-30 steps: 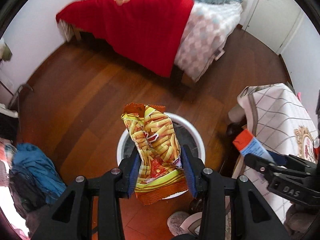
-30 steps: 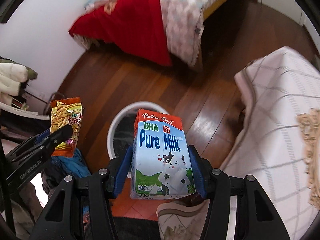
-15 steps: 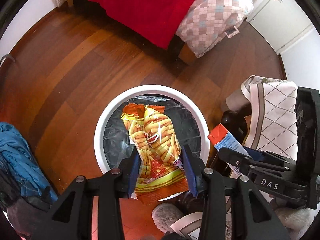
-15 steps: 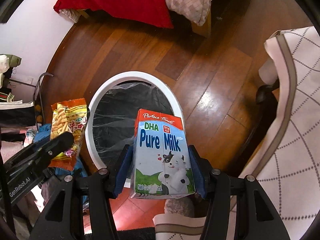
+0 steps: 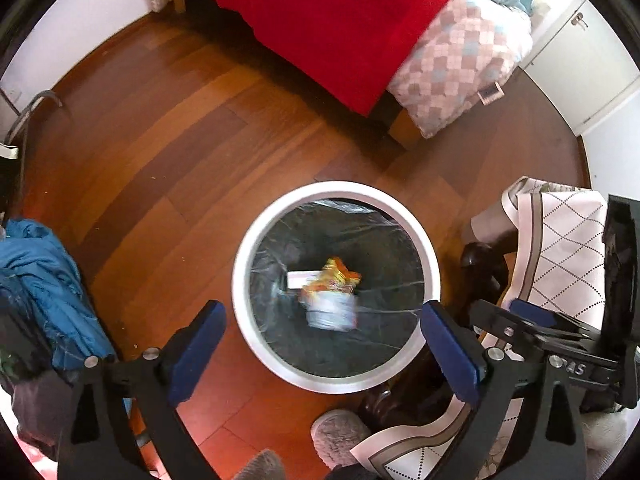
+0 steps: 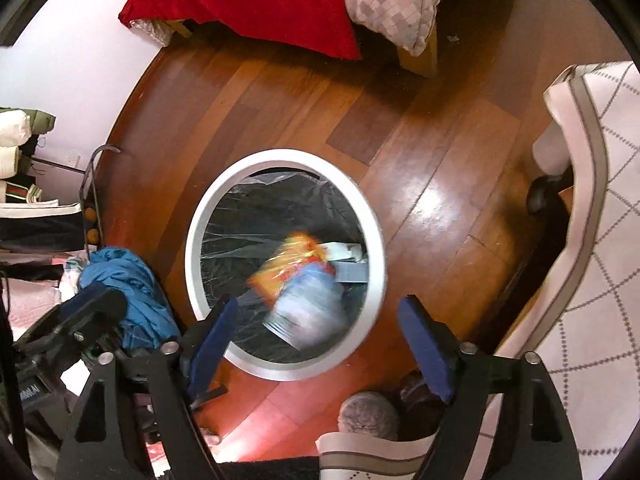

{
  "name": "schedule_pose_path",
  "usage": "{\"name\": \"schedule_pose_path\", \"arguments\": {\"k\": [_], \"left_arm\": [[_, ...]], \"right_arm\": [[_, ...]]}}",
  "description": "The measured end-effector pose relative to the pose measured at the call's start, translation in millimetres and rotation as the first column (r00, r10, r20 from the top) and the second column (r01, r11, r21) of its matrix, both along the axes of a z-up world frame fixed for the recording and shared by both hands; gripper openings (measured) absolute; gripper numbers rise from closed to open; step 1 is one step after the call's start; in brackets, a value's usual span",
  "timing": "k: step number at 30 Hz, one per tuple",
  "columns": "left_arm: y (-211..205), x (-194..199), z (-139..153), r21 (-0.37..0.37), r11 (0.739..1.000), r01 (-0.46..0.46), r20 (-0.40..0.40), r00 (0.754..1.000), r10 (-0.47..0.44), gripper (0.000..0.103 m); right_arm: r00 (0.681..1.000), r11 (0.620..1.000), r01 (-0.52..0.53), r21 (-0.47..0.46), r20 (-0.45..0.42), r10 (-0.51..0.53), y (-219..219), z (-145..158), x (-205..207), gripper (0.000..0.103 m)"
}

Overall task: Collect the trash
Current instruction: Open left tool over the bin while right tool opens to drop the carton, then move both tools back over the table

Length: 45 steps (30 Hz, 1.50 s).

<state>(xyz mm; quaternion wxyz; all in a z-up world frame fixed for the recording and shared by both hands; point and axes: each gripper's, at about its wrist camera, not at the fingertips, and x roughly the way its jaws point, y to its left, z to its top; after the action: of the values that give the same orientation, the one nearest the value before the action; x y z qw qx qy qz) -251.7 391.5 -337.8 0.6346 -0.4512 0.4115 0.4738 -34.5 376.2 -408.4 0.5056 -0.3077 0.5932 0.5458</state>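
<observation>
Where glossy liner sags, round white bin (image 5: pixel 434 276), blurred carton (image 5: pixel 331 313)

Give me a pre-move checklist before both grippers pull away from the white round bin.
1. Left gripper empty, jaws wide apart: ok.
2. Right gripper empty, jaws wide apart: ok.
3. Orange-yellow snack bag inside the white round bin with its black liner: ok, though blurred.
4. Blue-and-white milk carton within the rim: ok, blurred; whether it has come to rest, cannot tell.
5. No trash on the wooden floor around the bin: ok where visible.
6. More trash elsewhere to collect: cannot tell.
</observation>
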Motion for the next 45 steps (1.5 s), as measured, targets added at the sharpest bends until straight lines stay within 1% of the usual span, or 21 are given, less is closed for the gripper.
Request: {"name": "schedule_pose_path", "arguments": {"k": [1, 6, 10, 16, 20, 24, 31, 38, 41, 43, 45], "left_arm": [[-1.9, -1.7, 2.6, 0.005, 1.000, -0.005, -0.006, 1.000, 0.005, 0.100], [-14.3, -7.6, 16.4, 0.026, 0.999, -0.019, -0.030, 0.999, 0.020, 0.100], [-26.9, -7.8, 29.3, 0.045, 0.999, -0.012, -0.046, 0.999, 0.014, 0.100], [-51.3, -4.8, 58.5, 0.092, 0.996, 0.014, -0.061, 0.998, -0.008, 0.100], [-67.4, -1.9, 83.2, 0.130, 0.991, 0.030, -0.066, 0.998, -0.022, 0.100], [-86.8, -1.1, 117.2, 0.194, 0.980, 0.048, -0.066, 0.997, -0.036, 0.100], [-120.3, -4.2, 169.0, 0.280, 0.959, 0.045, -0.039, 0.999, -0.035, 0.100], [-147.0, -10.5, 206.7, 0.339, 0.940, 0.039, -0.035, 0.999, -0.029, 0.100], [-159.9, -12.6, 222.4, 0.363, 0.931, 0.036, -0.036, 0.999, -0.025, 0.100], [-168.5, -12.3, 229.8, 0.374, 0.927, 0.033, -0.046, 0.999, -0.017, 0.100], [-177.8, -10.6, 236.9, 0.393, 0.919, 0.029, -0.071, 0.997, -0.001, 0.100]], "right_arm": [[1.000, 1.000, -0.001, 0.007, 0.012, 0.001, -2.7, 4.6, -0.5, 0.102], [0.996, 0.999, -0.014, 0.036, 0.094, 0.010, -17.4, 27.5, -3.8, 0.103], [0.985, 0.997, -0.031, 0.066, 0.171, 0.019, -32.0, 47.4, -8.0, 0.103], [0.977, 0.994, -0.029, 0.106, 0.215, 0.006, -59.5, 78.2, -10.7, 0.103], [0.980, 0.991, -0.023, 0.133, 0.197, -0.004, -79.3, 100.5, -11.8, 0.103], [0.981, 0.984, -0.022, 0.179, 0.192, -0.013, -99.6, 129.2, -11.9, 0.103], [0.978, 0.961, -0.028, 0.273, 0.208, -0.031, -141.8, 191.7, -11.9, 0.103], [0.978, 0.929, -0.035, 0.368, 0.205, -0.045, -179.7, 250.9, -11.2, 0.103], [0.979, 0.916, -0.041, 0.398, 0.197, -0.042, -194.9, 271.5, -11.5, 0.103], [0.981, 0.910, -0.041, 0.414, 0.189, -0.042, -205.0, 282.8, -11.8, 0.103], [0.983, 0.903, -0.038, 0.428, 0.178, -0.043, -214.6, 292.1, -11.9, 0.103]]}}
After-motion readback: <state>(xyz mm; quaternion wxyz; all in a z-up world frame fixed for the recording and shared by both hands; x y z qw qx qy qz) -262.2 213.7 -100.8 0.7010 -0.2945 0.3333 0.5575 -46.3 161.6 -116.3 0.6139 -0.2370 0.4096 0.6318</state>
